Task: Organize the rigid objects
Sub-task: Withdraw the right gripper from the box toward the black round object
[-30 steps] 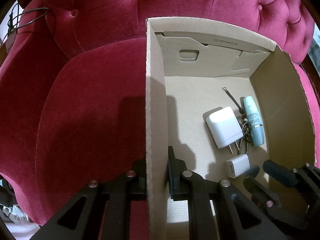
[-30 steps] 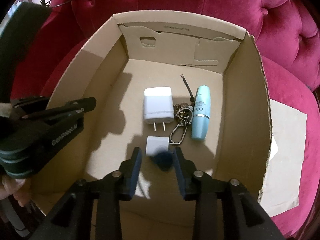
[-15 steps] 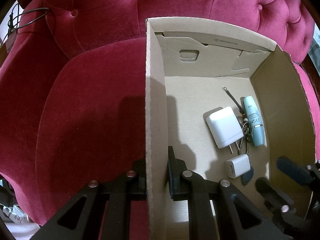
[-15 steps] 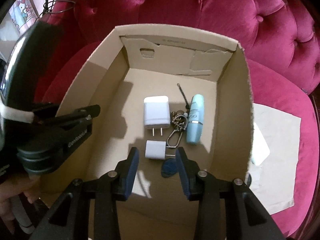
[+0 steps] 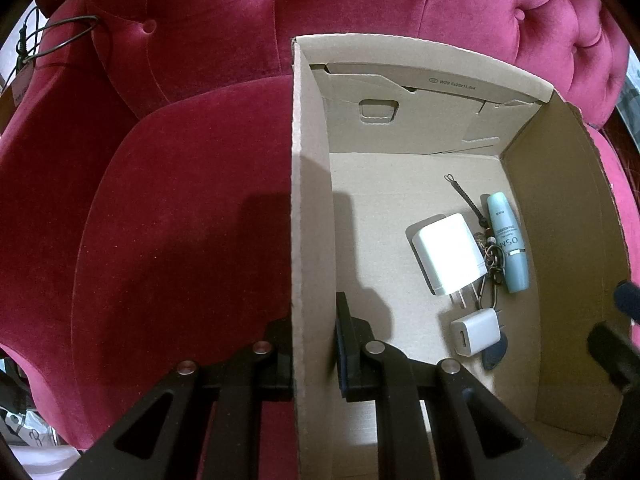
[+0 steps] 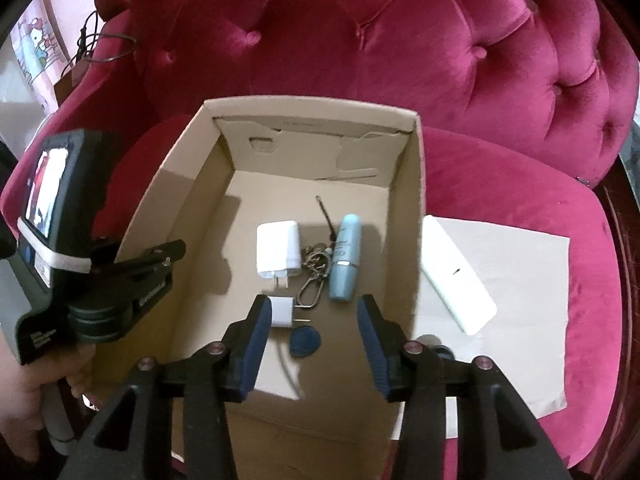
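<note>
An open cardboard box [image 6: 404,216] sits on a red velvet chair. My left gripper [image 5: 314,356] is shut on the box's left wall [image 5: 310,220]; it also shows in the right wrist view [image 6: 170,258]. On the box floor lie a large white charger [image 6: 279,252], a small white charger [image 6: 282,311], a keyring with lanyard [image 6: 316,268], a teal tube [image 6: 345,262] and a dark blue oval tag [image 6: 305,342]. My right gripper [image 6: 312,320] hangs above the box's near end, its jaws opening with nothing between them.
A white flat device [image 6: 456,276] lies on beige paper [image 6: 520,320] on the seat, right of the box. The tufted chair back [image 6: 400,60] rises behind. A wire loop [image 5: 60,36] hangs at upper left. A hand [image 6: 24,400] holds the left gripper.
The right gripper let go of the blue tag, which now lies by the small charger. It rose and drew back from the box floor, jaws wider. The left gripper kept still.
</note>
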The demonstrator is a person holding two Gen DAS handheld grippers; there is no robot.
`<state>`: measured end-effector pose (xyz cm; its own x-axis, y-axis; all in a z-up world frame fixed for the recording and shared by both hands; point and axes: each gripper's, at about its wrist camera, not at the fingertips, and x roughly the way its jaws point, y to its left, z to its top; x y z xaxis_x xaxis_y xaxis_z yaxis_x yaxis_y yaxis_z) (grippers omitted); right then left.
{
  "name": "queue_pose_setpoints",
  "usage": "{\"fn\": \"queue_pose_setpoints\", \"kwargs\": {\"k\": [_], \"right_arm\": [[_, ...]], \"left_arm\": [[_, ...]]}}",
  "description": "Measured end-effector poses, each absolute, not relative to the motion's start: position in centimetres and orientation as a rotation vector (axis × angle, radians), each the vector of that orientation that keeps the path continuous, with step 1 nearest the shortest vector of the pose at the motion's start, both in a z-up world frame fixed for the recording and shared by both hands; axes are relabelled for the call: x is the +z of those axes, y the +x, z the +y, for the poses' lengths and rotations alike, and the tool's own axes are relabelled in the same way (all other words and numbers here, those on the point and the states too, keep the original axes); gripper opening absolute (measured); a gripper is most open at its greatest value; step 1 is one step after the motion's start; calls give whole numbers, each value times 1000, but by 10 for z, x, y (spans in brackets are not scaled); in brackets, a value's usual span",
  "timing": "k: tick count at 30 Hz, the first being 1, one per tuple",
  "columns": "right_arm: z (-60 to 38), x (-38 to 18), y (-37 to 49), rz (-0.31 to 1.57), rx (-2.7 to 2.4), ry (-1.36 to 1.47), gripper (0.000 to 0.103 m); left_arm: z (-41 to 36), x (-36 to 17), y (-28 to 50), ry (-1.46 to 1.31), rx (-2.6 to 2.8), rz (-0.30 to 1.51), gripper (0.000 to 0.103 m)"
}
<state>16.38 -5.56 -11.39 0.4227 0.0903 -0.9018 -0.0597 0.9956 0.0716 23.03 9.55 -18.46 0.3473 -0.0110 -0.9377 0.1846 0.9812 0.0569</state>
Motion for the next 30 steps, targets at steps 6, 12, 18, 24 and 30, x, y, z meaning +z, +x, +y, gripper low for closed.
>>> {"fn": "queue_pose_setpoints", "kwargs": {"k": [6,12,18,24,30], "right_arm": [[-73,-103,159,1101,56,21,61],[-95,-100,151,1093,15,33,77],[-113,-101,144,1086,-11,37,96],[-129,-105,138,1079,-24,51,103],[-146,-111,130,1073,-46,56,103]], "left_arm": [[96,-185,230,162,-127,1211,14],[95,-185,230,163,-127,1211,14],[95,-185,230,163,-127,1211,14],[97,-184,230,163,-128,1211,14],[97,-184,230,162,-128,1211,14]]}}
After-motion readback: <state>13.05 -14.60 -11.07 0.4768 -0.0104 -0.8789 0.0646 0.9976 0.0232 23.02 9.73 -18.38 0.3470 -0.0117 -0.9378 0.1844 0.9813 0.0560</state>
